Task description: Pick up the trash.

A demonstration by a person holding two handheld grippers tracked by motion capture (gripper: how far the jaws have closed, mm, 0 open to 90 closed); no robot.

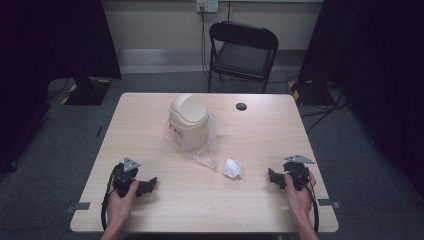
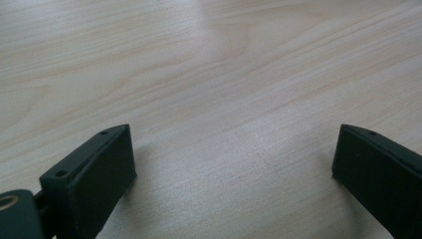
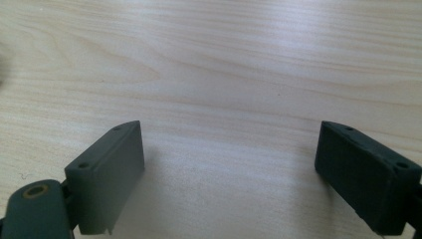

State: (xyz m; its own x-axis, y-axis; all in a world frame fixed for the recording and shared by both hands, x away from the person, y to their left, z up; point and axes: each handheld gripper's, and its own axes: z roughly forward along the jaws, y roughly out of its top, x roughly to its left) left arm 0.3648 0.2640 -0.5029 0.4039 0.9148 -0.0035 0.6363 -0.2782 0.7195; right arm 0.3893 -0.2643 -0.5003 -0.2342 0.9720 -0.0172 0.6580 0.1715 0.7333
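We hold the left gripper (image 1: pixel 145 186) low over the near left part of the pale wood-grain counter (image 1: pixel 250 135), its two black fingers (image 2: pixel 94 179) spread wide with only bare wood between them. The right gripper (image 1: pixel 274 178) sits at the near right, its fingers (image 3: pixel 107 172) equally wide apart and gripping nothing.

Nearest to us lies a small crumpled white paper wad (image 1: pixel 232 168), between the two grippers and closer to the right one, apart from both. Behind it a cream plastic bin with a rounded swing lid (image 1: pixel 189 120) stands upright on a crinkled clear plastic bag (image 1: pixel 207 152), near the counter's middle.

The counter's near strip is open between our hands. A dark round grommet (image 1: pixel 241 106) marks the far edge. Beyond, a black folding chair (image 1: pixel 242 52) stands on grey carpet, with dark curtains at both sides.
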